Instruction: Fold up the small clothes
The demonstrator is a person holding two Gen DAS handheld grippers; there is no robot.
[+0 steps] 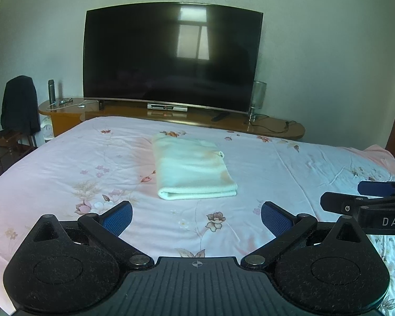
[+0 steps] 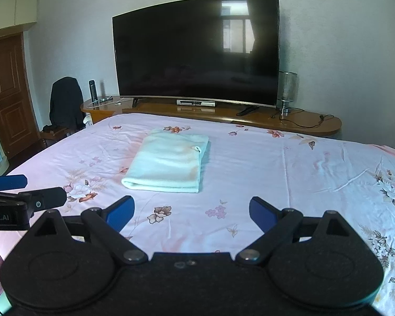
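A pale white cloth lies folded into a neat rectangle on the pink floral bedsheet; it also shows in the right wrist view. My left gripper is open and empty, held above the sheet just short of the cloth's near edge. My right gripper is open and empty, a little nearer than the cloth and to its right. Each gripper shows at the edge of the other's view: the right gripper and the left gripper.
A large dark TV stands on a wooden console past the bed's far edge. A chair with a dark jacket, a flask and a lamp are there too. A wooden door is at the left.
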